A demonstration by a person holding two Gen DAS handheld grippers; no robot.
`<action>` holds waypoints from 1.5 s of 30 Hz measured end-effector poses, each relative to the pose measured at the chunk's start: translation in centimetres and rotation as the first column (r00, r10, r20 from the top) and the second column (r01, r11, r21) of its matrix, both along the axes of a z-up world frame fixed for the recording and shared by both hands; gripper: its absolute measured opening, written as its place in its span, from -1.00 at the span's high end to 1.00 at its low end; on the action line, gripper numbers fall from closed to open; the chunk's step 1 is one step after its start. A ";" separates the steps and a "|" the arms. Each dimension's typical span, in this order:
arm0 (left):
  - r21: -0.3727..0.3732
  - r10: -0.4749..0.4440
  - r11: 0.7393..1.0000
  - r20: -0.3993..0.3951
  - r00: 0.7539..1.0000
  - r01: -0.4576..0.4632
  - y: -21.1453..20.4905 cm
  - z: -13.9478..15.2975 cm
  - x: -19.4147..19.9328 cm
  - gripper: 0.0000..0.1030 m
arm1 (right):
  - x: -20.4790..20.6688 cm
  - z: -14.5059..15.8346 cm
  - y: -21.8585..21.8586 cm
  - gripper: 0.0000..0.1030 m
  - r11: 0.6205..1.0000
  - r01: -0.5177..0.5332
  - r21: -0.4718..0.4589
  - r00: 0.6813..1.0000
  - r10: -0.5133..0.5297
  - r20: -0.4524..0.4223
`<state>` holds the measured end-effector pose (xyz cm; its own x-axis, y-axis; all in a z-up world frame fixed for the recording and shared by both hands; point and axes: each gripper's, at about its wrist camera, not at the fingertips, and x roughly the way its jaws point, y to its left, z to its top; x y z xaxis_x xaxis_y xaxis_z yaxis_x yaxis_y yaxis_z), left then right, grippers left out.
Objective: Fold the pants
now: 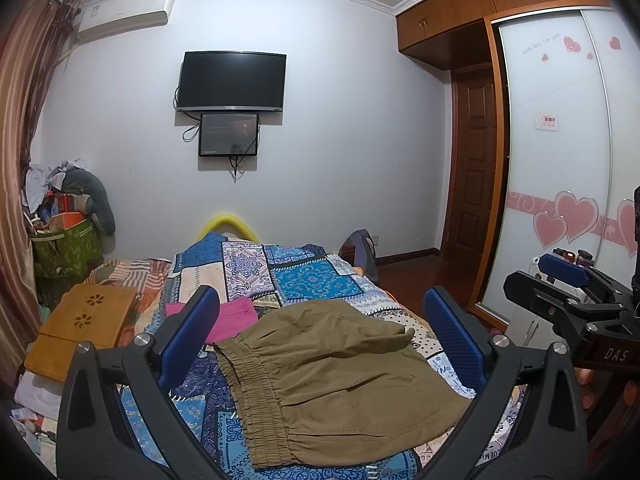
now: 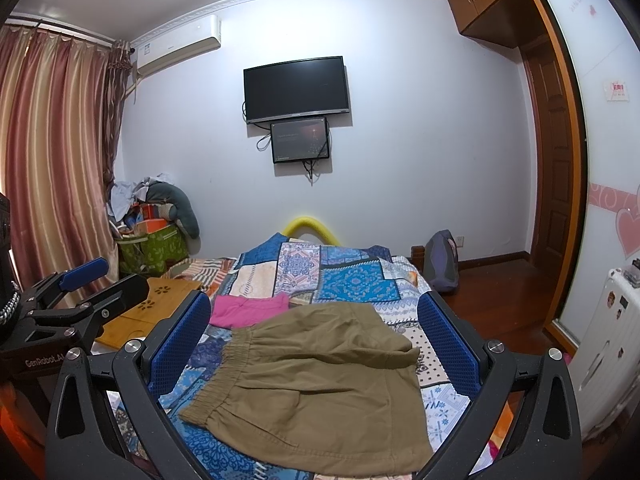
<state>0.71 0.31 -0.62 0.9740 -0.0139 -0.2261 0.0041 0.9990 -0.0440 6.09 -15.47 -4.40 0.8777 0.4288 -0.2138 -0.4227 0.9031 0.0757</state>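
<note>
Left wrist view: patchwork bedspread (image 1: 304,276) covers the bed, olive-brown pants (image 1: 340,376) lie flat on it near the camera, elastic waistband to the left, a pink garment (image 1: 234,318) just behind them and a wooden lap tray (image 1: 86,320) at the bed's left side. Left gripper (image 1: 320,340) hangs above the pants, jaws spread wide, gripping nothing. Right gripper (image 2: 316,344) likewise wide apart and empty over the pants.

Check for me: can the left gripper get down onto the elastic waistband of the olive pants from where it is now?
Probably yes. The left gripper is open and holds nothing, and the waistband lies exposed on the quilt just below its fingers. The pink garment sits farther back, off the path.
</note>
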 end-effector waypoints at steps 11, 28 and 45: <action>-0.008 -0.003 1.000 -0.042 0.999 0.002 0.3 -0.7 1.7 -1.00 | 1.6 -0.8 -0.2 -1.00 1.000 0.000 0.001 0.999 0.000 -0.041; -0.004 0.090 0.995 -0.418 0.904 -0.101 7.2 -10.7 15.5 -0.95 | 12.3 -7.7 -4.2 -0.99 0.982 0.125 -0.143 0.951 -0.160 -0.266; -0.065 -0.033 0.998 -0.699 0.714 -0.018 10.3 -20.9 23.6 -0.53 | 22.0 -16.9 -4.4 -0.14 0.977 -0.038 -0.210 0.824 -0.088 -0.559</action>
